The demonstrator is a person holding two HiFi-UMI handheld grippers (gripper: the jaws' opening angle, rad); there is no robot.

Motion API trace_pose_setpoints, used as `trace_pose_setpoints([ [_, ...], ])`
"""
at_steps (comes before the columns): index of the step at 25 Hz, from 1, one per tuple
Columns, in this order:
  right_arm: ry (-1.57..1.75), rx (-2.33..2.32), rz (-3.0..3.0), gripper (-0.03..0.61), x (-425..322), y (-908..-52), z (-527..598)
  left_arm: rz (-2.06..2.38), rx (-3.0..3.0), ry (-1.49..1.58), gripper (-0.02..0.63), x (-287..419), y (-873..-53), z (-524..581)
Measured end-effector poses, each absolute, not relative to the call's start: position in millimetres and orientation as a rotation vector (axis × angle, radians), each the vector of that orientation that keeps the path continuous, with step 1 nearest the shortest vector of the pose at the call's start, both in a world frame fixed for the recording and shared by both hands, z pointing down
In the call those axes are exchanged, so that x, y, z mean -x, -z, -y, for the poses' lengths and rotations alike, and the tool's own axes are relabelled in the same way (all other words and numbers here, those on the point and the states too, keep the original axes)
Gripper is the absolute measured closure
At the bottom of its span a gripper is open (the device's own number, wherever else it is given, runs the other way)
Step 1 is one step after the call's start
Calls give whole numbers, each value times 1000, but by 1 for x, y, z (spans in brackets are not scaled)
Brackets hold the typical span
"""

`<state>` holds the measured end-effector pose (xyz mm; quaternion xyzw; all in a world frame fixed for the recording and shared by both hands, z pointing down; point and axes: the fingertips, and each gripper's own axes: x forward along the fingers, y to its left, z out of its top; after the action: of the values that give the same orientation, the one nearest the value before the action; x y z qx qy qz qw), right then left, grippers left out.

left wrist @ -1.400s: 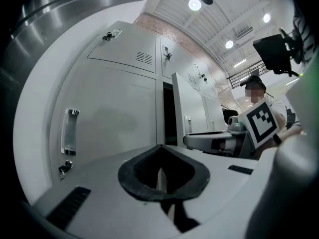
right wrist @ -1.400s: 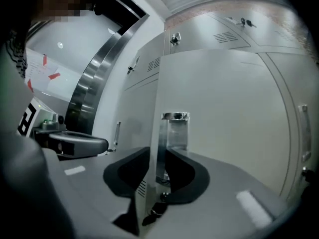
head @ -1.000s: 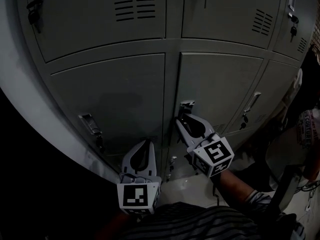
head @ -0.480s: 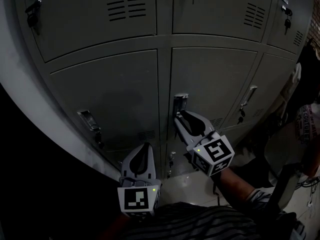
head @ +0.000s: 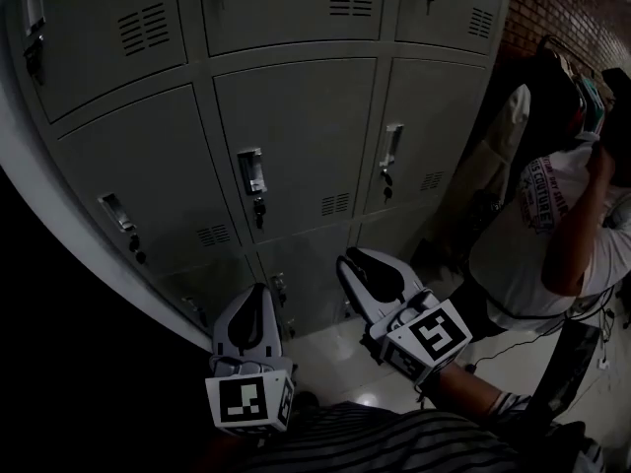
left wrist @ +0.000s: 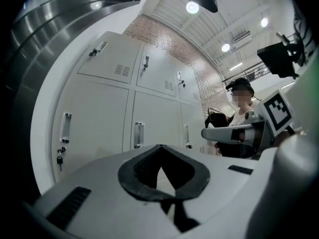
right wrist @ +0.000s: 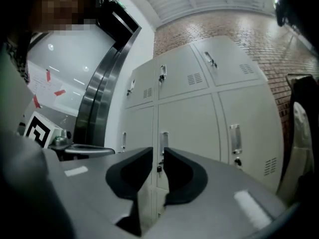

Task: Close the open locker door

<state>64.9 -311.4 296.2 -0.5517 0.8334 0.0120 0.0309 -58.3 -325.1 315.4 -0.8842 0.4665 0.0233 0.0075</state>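
The grey lockers fill the head view, and every door I see lies flush with its frame. The middle-row door point(head: 296, 126) has a vertical latch handle point(head: 251, 170) with a key hanging below it; the same handle point(right wrist: 164, 138) shows in the right gripper view. My right gripper point(head: 347, 260) point(right wrist: 158, 151) hangs low, well clear of that handle. Its jaws are closing, with a narrow gap and nothing between them. My left gripper point(head: 254, 289) point(left wrist: 159, 147) is shut and empty, pointing at the bottom lockers.
A person in a white shirt point(head: 552, 225) stands at the right, beside dark hanging clothes point(head: 567, 97) and a brick wall point(head: 582, 8). Cables point(head: 592, 348) lie on the pale floor point(head: 345, 363). A curved metal column point(head: 59, 264) borders the lockers on the left.
My right gripper has drawn back and down from the middle locker's latch handle, which it was touching before. The view has swung right, bringing the person into sight. The left gripper has barely moved.
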Motion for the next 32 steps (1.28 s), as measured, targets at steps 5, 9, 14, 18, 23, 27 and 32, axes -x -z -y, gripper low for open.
trace_pose_setpoints([
  [5, -1, 1717, -2571, 538, -111, -295, 195, -1477, 2744, -123, 611, 14, -306, 213],
  [9, 30, 1701, -2604, 576, -137, -308, 105, -1498, 2749, -105, 611, -17, -316, 116],
  [14, 120, 1615, -2640, 577, -150, -311, 25, -1580, 2734, -37, 611, -34, -324, 23],
  [18, 93, 1526, -2643, 578, -149, -300, -19, -1627, 2685, 7, 611, -35, -319, -20],
  [23, 81, 1443, -2647, 578, -113, -291, -56, -1659, 2658, 73, 611, -12, -315, -51],
  [27, 107, 1421, -2655, 578, -77, -287, -70, -1686, 2654, 87, 611, 14, -312, -63],
  [32, 127, 1453, -2645, 578, -45, -286, -74, -1686, 2671, 84, 611, 49, -308, -69],
])
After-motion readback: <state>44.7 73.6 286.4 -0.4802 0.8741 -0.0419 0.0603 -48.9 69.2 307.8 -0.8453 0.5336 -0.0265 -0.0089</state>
